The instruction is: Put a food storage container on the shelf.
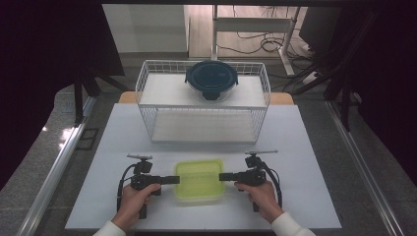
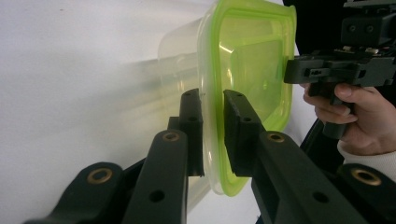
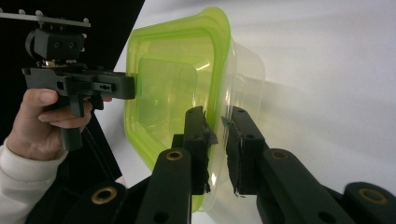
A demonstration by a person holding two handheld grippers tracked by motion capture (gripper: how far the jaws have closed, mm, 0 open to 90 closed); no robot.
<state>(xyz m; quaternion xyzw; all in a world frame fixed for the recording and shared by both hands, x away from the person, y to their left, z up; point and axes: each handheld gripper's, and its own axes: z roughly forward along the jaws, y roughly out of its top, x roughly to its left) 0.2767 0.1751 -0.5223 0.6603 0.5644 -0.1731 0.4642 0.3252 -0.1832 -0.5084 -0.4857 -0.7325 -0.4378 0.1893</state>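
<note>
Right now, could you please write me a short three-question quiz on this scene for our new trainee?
1. True or false: the green-lidded container sits inside the wire basket.
2. Which part of the container do the left gripper and the right gripper have between their jaws? A) its base B) the rim of its lid at opposite ends C) nothing
3. Fill in: in the high view, the thing that rests on the basket's upper shelf is a round container with a dark ____.

Key
1. False: it stands on the white table, in front of the basket.
2. B
3. lid
</note>
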